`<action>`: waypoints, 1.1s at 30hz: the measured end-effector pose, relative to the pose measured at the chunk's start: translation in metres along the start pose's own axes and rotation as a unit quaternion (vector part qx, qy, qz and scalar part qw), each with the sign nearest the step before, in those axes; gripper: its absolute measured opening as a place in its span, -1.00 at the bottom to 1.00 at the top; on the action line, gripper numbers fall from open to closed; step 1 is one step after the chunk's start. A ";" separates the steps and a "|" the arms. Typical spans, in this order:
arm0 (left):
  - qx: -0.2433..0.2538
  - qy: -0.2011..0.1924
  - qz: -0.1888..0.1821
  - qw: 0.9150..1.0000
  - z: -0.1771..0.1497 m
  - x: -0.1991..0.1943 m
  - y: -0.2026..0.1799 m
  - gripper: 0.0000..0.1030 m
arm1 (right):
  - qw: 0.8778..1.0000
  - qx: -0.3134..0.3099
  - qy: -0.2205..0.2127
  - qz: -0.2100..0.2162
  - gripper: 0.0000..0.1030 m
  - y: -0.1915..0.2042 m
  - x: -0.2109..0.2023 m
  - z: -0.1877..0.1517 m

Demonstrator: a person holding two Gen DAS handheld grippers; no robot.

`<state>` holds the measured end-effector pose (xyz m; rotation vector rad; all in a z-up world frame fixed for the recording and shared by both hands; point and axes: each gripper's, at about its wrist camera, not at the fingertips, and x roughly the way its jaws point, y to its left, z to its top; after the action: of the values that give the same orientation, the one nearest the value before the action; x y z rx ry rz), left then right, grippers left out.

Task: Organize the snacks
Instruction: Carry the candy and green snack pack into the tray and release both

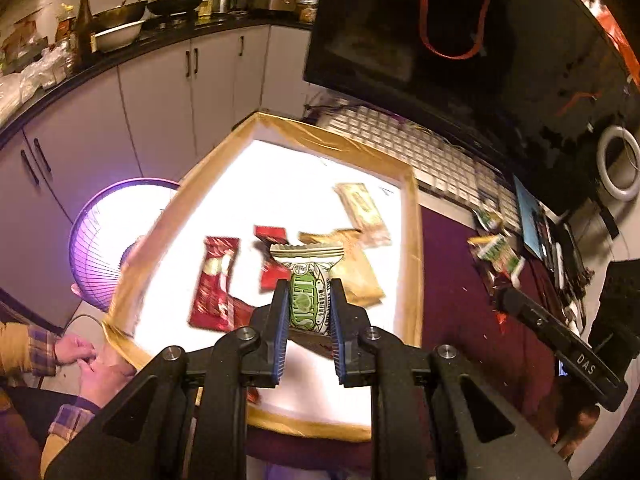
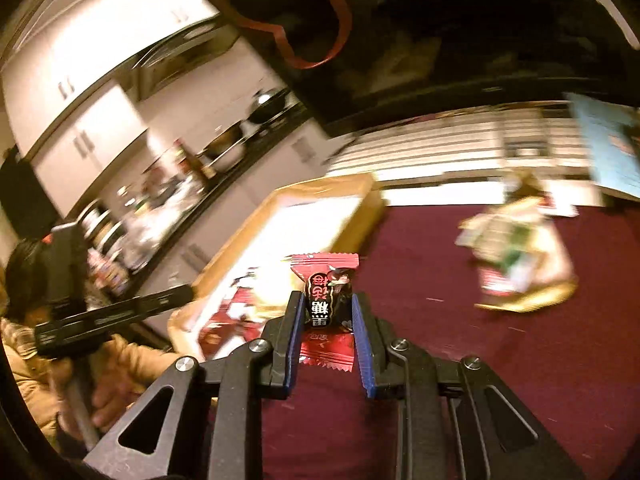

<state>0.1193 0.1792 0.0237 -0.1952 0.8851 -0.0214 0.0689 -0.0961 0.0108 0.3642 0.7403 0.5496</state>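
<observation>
My left gripper (image 1: 309,286) is shut on a green and white candy (image 1: 306,280) and holds it above a shallow box with a taped tan rim (image 1: 414,240). In the box lie red packets (image 1: 214,280) and tan packets (image 1: 362,208). My right gripper (image 2: 326,300) is shut on a red and black candy (image 2: 326,294), held over the maroon table beside the box (image 2: 360,200). A loose pile of snacks (image 2: 516,252) lies on the table to the right; it also shows in the left wrist view (image 1: 498,252).
A maroon cloth (image 2: 500,360) covers the table. A black bag with a red cord (image 1: 440,20), a keyboard (image 1: 420,148) and a white ring (image 1: 618,164) stand at the back. A purple wire basket (image 1: 100,248) and kitchen cabinets (image 1: 160,100) are left of the box.
</observation>
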 end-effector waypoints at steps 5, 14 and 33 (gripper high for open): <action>-0.004 -0.024 0.055 0.998 0.010 0.006 0.008 -0.69 | 0.999 -0.013 0.044 0.005 -0.53 0.027 0.053 0.028; -0.005 -0.044 0.130 0.990 0.028 0.040 0.010 -0.69 | 0.995 -0.038 0.085 -0.020 -0.53 0.052 0.128 0.062; 0.010 -0.040 0.154 0.987 0.029 0.063 0.012 -0.69 | 0.991 -0.070 0.095 -0.066 -0.53 0.051 0.168 0.057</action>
<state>0.1806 0.1892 -0.0084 -0.0384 0.8268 0.2632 0.1950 0.0365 -0.0139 0.1317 0.8977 0.5130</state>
